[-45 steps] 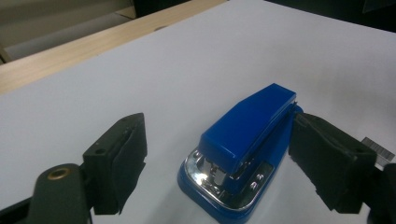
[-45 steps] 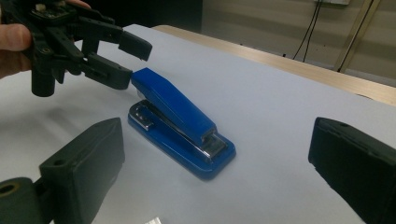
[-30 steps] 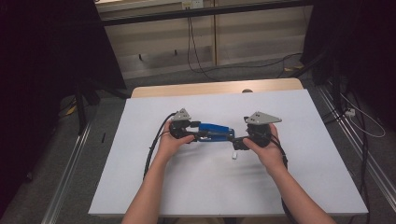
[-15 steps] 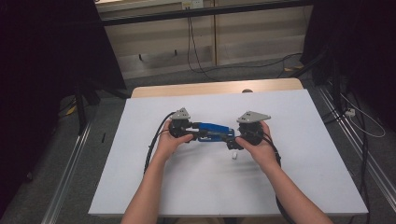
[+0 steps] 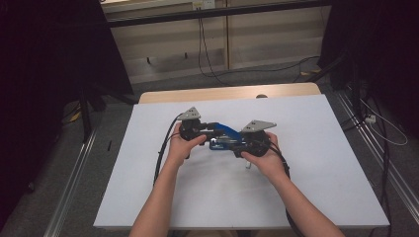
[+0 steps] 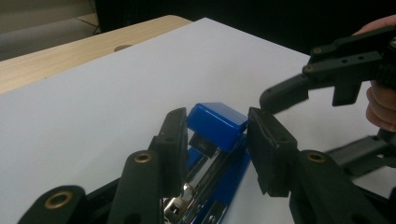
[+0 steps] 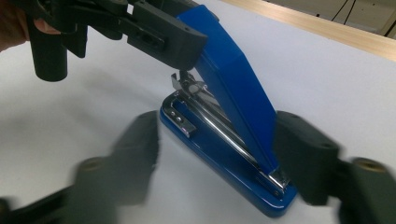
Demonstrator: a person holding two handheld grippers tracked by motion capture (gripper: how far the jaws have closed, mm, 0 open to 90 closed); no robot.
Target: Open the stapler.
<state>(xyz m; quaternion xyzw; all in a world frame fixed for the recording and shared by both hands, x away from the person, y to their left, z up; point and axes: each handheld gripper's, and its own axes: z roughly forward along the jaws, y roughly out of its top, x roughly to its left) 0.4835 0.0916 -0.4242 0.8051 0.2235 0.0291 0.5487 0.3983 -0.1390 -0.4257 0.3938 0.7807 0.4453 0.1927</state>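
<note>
Stapler (image 7: 229,135), blue, rests mid-table (image 5: 321,197). Right gripper view shows its lid raised, pinched by left gripper (image 6: 217,140) fingers; right gripper (image 7: 215,158) fingers, just closing, flank its base untouching.

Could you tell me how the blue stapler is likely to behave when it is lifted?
The stapler is hinged, with its top raised, so it will probably swing rather than stay stiff. Its glossy shell looks slippery. The metal inside suggests some weight.
</note>
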